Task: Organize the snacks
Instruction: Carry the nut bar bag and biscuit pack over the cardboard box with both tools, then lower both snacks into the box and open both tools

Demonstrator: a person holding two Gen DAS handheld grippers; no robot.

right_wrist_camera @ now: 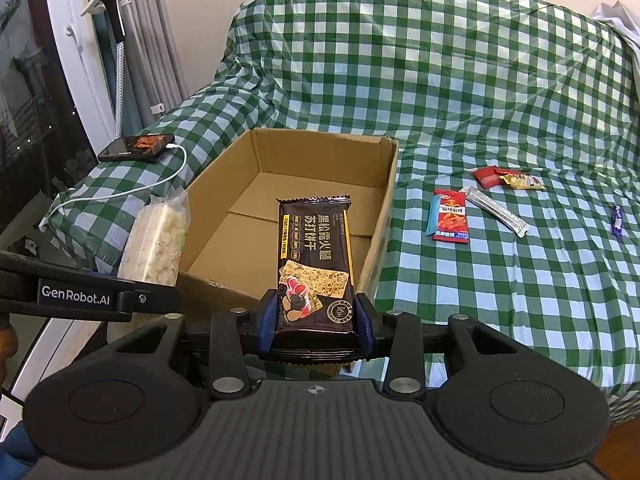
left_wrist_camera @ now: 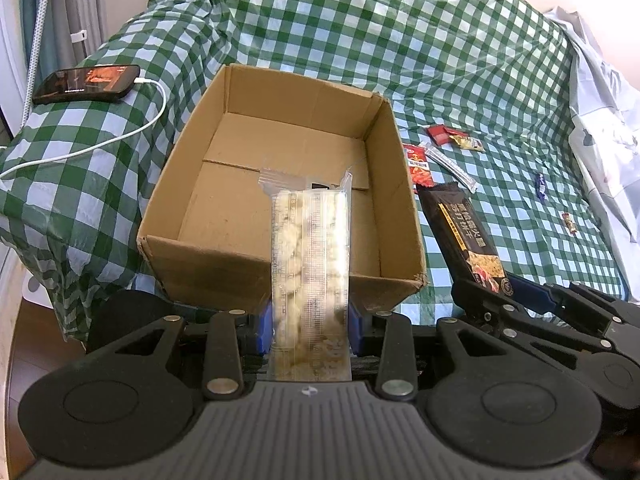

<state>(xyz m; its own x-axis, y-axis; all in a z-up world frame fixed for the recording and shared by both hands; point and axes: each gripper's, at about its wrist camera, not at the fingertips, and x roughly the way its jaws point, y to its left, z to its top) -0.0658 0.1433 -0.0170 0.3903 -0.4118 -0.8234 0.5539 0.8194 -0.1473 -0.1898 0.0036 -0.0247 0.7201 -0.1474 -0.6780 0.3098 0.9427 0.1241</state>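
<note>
An open cardboard box [left_wrist_camera: 200,184] [right_wrist_camera: 216,196] stands on the green checked cloth, and no snacks show inside it. My left gripper [left_wrist_camera: 310,330] is shut on a clear pack of pale crackers [left_wrist_camera: 308,256], held upright over the box's near wall; the pack also shows in the right wrist view [right_wrist_camera: 158,240]. My right gripper [right_wrist_camera: 316,328] is shut on a black cracker pack [right_wrist_camera: 314,256], held at the box's near right corner; it also shows in the left wrist view [left_wrist_camera: 464,232]. Loose snacks lie right of the box: a red packet [right_wrist_camera: 450,218], a silver stick [right_wrist_camera: 498,210], a red wrapper [right_wrist_camera: 490,176].
A phone [right_wrist_camera: 138,147] with a white cable lies on the cloth-covered armrest to the left. A yellow candy [right_wrist_camera: 522,182] and a purple candy [right_wrist_camera: 618,220] lie on the cloth at the right. A white bag [left_wrist_camera: 604,120] sits at the far right. Curtains hang at the left.
</note>
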